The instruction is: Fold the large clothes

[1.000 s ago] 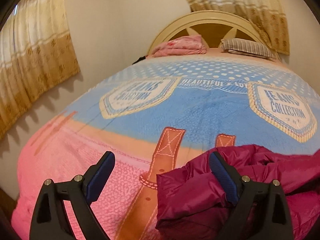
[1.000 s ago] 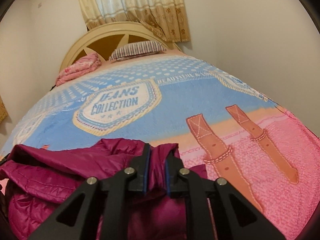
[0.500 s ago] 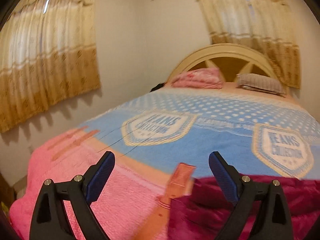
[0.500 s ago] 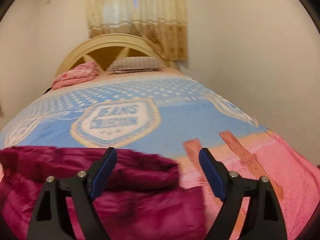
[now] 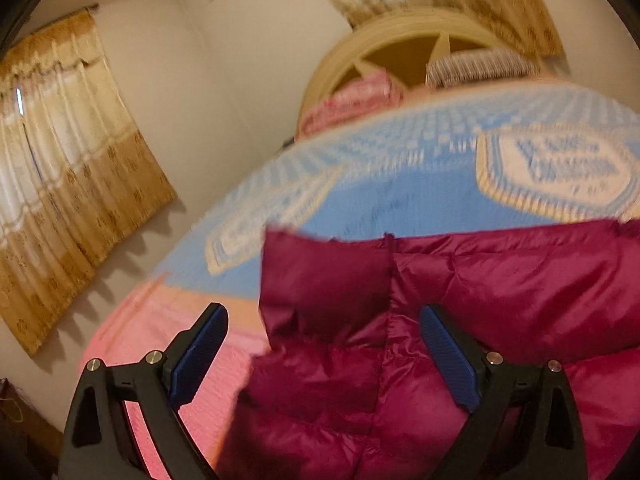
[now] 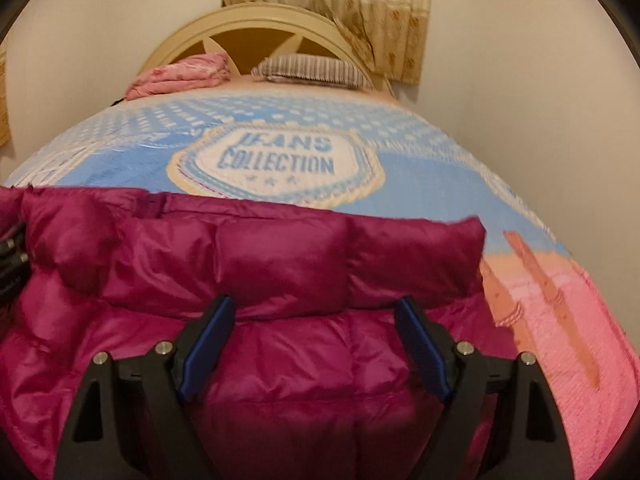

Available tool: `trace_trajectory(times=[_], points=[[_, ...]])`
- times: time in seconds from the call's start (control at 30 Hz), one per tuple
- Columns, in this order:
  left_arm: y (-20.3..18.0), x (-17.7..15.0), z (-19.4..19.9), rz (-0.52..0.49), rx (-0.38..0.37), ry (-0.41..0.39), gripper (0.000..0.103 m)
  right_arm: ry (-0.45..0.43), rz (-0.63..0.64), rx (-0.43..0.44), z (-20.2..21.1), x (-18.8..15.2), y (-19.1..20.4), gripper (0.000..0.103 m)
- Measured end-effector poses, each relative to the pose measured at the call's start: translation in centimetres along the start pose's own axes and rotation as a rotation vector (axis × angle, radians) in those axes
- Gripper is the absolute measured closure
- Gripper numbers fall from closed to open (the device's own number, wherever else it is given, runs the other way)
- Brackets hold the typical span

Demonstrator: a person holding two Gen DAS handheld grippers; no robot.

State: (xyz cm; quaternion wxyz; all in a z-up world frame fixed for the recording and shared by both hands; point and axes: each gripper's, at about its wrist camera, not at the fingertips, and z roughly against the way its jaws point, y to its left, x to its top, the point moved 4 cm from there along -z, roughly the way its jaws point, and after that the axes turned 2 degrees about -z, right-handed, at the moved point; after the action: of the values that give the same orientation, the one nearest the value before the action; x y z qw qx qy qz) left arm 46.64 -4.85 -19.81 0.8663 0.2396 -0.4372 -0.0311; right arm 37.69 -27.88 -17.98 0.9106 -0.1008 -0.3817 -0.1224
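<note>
Right tongs: the right gripper (image 6: 312, 344) has its jaws spread wide with nothing between the blue pads; it hovers over the middle of the jacket, puffy panels directly below and ahead.
Left tongs: the left gripper (image 5: 322, 354) is just as wide open and empty, tilted, and straddles the jacket's left edge, one finger over pink bedspread, the other over magenta fabric.
Jacket: the magenta quilted jacket (image 6: 280, 272) lies on the near end of the bed, spread crosswise, its long axis running left to right in front of both tongs.
Far edge: a thick folded band runs along the side away from the tongs, with the blue "JEANS COLLECTION" bedspread (image 6: 280, 160) beyond it.
Nearer hand: the left one sits at the free side edge (image 5: 272, 280); the right is further inboard, its own side edge off to its right.
Judgement: the next fold probably turns on bringing one side edge across that long axis.
Beyond: striped pillow (image 6: 312, 68) and pink bundle (image 6: 180, 76) by the headboard, well apart.
</note>
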Motion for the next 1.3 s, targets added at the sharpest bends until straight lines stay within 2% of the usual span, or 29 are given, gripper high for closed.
trace_trajectory(times=[0.5,0.97,1.3], points=[[-1.5,-1.4,-3.4,-0.01,-0.047,0.119,0.001,0.063,-0.041,0.01,-1.5,-0.9,-0.3,0.012],[-2.5,-1.5,-3.8,-0.06,-0.014,0.137,0.001,0.158,-0.032,-0.011,-3.5,-1.5,-0.3,0.007],[-2.6,-1.4,-3.6,-0.077,0.009,0.144,0.001,0.176,-0.024,-0.024,-3.7,-1.7,-0.2,0.006]])
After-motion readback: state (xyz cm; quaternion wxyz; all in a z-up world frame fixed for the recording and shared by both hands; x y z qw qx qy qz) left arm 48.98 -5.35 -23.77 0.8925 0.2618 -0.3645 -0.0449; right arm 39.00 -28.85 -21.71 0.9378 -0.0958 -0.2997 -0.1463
